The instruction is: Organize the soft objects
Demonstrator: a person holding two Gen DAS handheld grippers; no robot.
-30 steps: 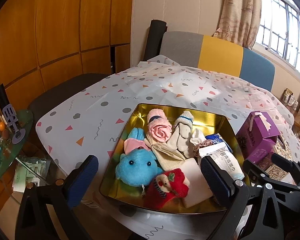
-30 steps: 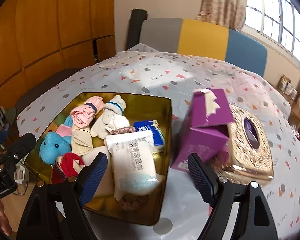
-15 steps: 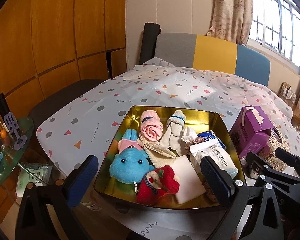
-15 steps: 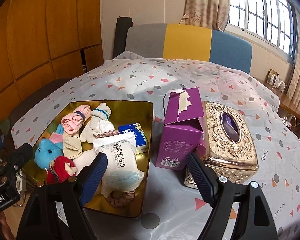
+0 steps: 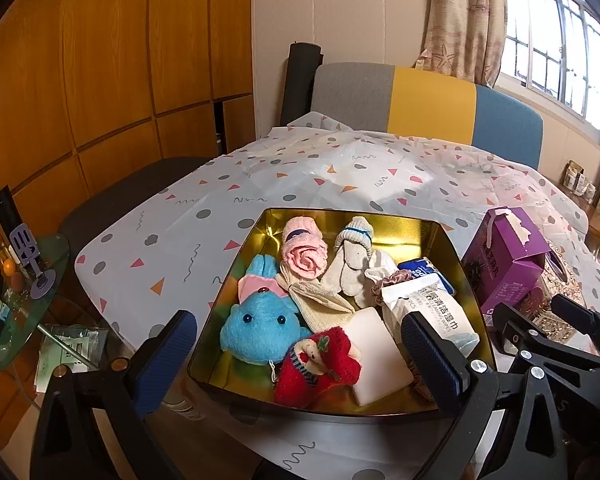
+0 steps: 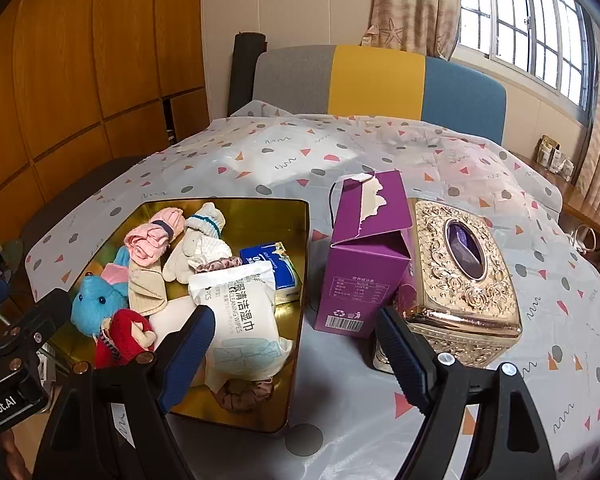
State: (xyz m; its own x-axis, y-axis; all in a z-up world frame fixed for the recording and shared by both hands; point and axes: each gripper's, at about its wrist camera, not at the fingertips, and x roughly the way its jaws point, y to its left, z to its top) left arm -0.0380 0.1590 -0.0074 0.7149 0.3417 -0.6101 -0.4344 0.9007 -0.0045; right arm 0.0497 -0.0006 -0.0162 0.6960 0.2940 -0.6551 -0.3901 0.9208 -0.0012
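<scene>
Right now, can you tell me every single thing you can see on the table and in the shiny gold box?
gold metal tray: one, gold, on the table.
blue plush toy: one, blue, tray's near left.
red plush doll: one, red, beside the blue toy.
pink rolled cloth: one, pink, tray's far side.
white knitted glove: one, white, next to the pink roll.
beige cloth: one, beige, tray's middle.
white sponge block: one, white, tray's near side.
white wet-wipes pack: one, white, tray's right.
blue tissue pack: one, blue, behind the wipes.
brown scrunchie: one, brown, under the wipes' near end.
purple carton: one, purple, torn open, right of tray.
gold ornate tissue box: one, gold, beside the carton.
patterned tablecloth: one, white.
left gripper: open.
right gripper: open.
</scene>
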